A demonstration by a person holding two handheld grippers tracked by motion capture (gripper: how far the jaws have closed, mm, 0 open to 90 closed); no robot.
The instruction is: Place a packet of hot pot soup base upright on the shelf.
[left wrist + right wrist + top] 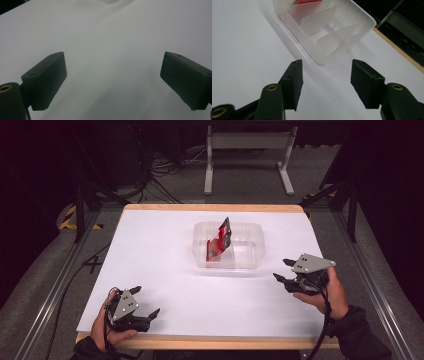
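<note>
A clear plastic bin [248, 251] sits at the middle back of the white table [165, 270]. A red and black packet [220, 240] stands tilted inside its left half, against a clear divider. In the right gripper view the bin [352, 37] lies just beyond the jaws, with a sliver of the red packet [308, 1] at the top. My right gripper [284, 270] is open near the table's right side, empty, right of the bin's front corner. My left gripper [145, 301] rests open and empty at the front left edge. Its fingers [47, 80] frame bare white tabletop.
The table has a wooden rim [215, 343]. A white metal stand [247, 157] and loose cables [160, 175] are on the floor beyond the far edge. Dark frame legs [345, 195] stand at both far corners.
</note>
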